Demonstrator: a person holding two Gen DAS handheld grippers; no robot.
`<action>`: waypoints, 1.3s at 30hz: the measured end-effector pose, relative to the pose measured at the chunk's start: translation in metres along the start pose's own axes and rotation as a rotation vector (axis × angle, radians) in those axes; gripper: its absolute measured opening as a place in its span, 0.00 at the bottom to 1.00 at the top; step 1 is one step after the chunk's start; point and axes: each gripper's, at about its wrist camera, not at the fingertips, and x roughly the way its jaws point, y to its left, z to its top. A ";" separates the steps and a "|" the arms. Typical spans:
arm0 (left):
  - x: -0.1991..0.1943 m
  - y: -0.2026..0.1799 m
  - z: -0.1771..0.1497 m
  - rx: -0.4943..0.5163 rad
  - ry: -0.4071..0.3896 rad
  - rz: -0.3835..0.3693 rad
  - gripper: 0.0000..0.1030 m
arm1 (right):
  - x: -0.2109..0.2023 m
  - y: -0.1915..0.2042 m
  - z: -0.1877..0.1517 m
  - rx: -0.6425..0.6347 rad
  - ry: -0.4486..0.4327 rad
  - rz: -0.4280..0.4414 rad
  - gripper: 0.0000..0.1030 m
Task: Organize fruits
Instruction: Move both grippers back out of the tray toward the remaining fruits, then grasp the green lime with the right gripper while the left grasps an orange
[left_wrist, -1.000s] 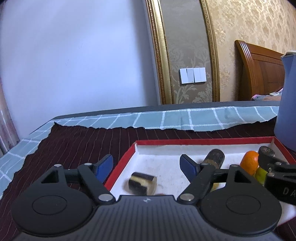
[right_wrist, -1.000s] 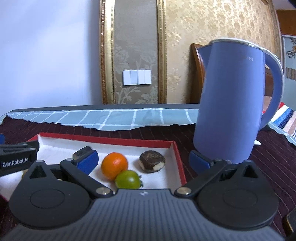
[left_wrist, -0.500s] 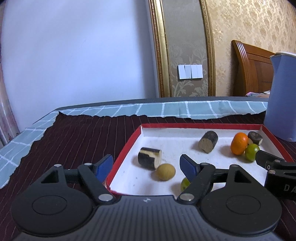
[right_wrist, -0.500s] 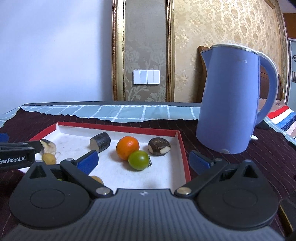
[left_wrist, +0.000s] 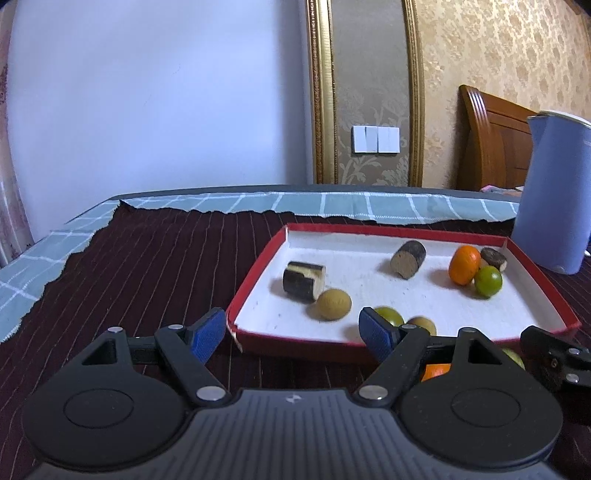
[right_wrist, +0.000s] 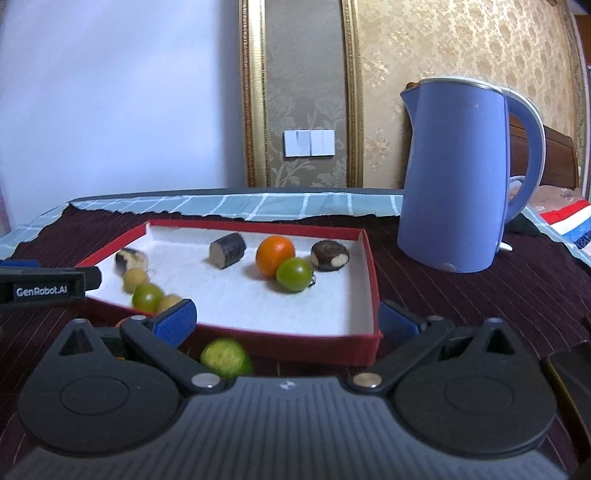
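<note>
Green lime (right_wrist: 226, 357) on cloth, outside tray (right_wrist: 370, 258) near wall | just ahead of right gripper (right_wrist: 284, 319), left of centre | right nearer | both grippers, incl. left gripper (left_wrist: 293, 330), open, empty

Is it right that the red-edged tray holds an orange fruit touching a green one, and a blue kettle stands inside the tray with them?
Not quite. The kettle stands outside the tray, on the dark cloth beside its right wall, as the right wrist view shows. The orange fruit does touch the green one inside the tray.
</note>
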 end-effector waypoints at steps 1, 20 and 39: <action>-0.002 0.001 -0.002 0.001 0.003 -0.004 0.77 | -0.003 0.001 -0.002 -0.009 0.003 0.006 1.00; -0.013 0.006 -0.023 0.012 0.022 -0.019 0.77 | 0.018 0.022 -0.016 -0.052 0.215 0.178 0.44; -0.014 -0.043 -0.029 0.179 0.030 -0.213 0.77 | 0.010 0.007 -0.017 -0.026 0.184 0.100 0.29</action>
